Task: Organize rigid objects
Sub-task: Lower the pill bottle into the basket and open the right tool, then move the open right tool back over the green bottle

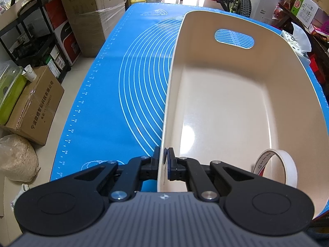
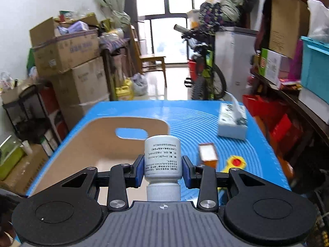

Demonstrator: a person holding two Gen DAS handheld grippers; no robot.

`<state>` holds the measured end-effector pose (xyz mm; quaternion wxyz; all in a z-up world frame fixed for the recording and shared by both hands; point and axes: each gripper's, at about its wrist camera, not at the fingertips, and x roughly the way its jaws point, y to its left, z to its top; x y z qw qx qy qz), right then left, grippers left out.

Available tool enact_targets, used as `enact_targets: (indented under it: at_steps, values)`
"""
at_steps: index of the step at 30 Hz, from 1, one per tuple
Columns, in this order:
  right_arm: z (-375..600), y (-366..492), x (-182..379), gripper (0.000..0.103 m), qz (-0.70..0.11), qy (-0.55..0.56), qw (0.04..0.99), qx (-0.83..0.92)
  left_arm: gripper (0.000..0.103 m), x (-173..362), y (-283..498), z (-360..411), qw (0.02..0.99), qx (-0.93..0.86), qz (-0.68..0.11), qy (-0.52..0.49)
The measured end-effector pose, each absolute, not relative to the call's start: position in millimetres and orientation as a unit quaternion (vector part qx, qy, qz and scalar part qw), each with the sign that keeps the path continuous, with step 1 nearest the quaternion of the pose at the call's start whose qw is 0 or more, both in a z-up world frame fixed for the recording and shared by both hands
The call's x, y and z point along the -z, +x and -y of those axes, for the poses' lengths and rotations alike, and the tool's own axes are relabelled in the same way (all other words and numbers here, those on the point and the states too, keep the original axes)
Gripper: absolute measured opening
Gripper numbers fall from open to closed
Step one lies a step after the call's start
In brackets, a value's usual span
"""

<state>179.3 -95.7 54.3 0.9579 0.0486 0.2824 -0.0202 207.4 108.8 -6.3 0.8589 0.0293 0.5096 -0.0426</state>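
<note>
A cream plastic bin (image 1: 216, 107) stands on the blue mat (image 1: 127, 94). My left gripper (image 1: 163, 156) is shut on the bin's near left rim, one finger outside and one inside. A roll of white tape (image 1: 276, 166) stands on edge inside the bin at the near right. My right gripper (image 2: 162, 167) is shut on a white pill bottle (image 2: 162, 157), cap toward the camera, held above the near right part of the bin (image 2: 98, 142). On the mat right of the bin lie a small orange box (image 2: 208, 154) and a yellow object with a red spot (image 2: 236, 162).
A white tissue box (image 2: 233, 121) sits at the mat's far right. Cardboard boxes (image 1: 35, 105) and a black shelf (image 1: 30, 39) stand left of the table. A bicycle (image 2: 203, 70) and red crates (image 2: 273, 119) stand beyond and to the right.
</note>
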Motion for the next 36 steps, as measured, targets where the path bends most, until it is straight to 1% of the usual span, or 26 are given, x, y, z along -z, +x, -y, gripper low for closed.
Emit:
enact_targets:
  at_steps: [7,10,20,22,25,26,28,36]
  values:
    - [62,199,-44,0.044,-0.289,0.018,0.957,-0.020,0.007,6,207,-109,0.859,0.042,-0.509,0.030]
    - [50,207,-36,0.044,-0.316,0.016,0.947,-0.051,0.007,6,207,-108,0.860,0.040,-0.508,0.031]
    - [15,220,-7,0.045,-0.392,-0.040,0.914,-0.093,0.008,6,207,-108,0.860,0.040,-0.508,0.031]
    - [16,220,-3,0.051,-0.402,-0.042,0.910,-0.092,0.008,5,207,-108,0.860,0.040,-0.508,0.031]
    - [19,217,-4,0.054,-0.405,-0.033,0.909,-0.090,0.008,6,207,-108,0.860,0.039,-0.508,0.031]
    - [20,216,-7,0.063,-0.405,-0.027,0.910,-0.090,0.008,5,207,-108,0.860,0.039,-0.508,0.032]
    - [25,213,-13,0.073,-0.395,-0.016,0.914,-0.090,0.008,5,207,-108,0.860,0.039,-0.508,0.032]
    - [49,202,-41,0.079,-0.361,0.009,0.930,-0.071,0.008,4,208,-109,0.860,0.038,-0.509,0.030]
